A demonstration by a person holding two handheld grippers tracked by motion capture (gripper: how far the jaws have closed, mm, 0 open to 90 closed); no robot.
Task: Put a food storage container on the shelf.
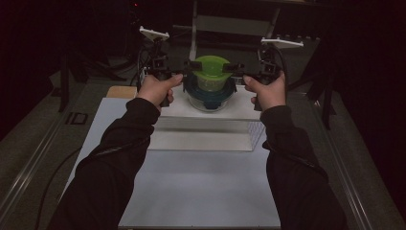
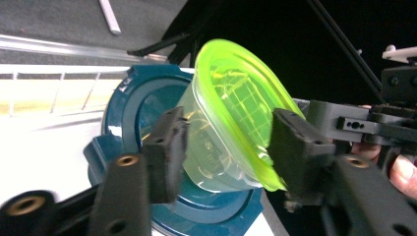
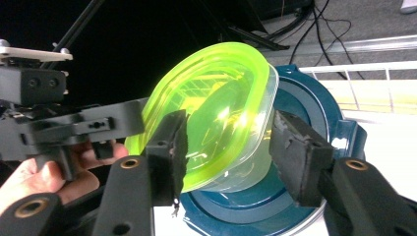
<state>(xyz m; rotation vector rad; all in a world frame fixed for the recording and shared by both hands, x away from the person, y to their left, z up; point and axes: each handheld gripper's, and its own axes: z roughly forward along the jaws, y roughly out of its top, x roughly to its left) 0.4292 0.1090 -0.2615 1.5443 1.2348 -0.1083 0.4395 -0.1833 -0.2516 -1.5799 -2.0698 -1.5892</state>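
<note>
left gripper (image 1: 186, 73) and right gripper (image 1: 235, 72) each clamp the green-lidded tub (image 1: 210, 72) (apparently raised, tilted) above the blue-lidded container (image 1: 209, 96); set-down remains.

Colours of the stacked containers

A lime-green lid (image 2: 246, 93) is seen on a clear tub (image 2: 211, 147), centre frame; a dark teal lid (image 2: 133, 98) lies beneath. A white table (image 1: 201, 191) is shown below.

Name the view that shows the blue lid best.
The left gripper view: the blue lid shows its rim and inner rings beneath the green tub. The right gripper view shows less of it; in the high view it is small and dim.
</note>
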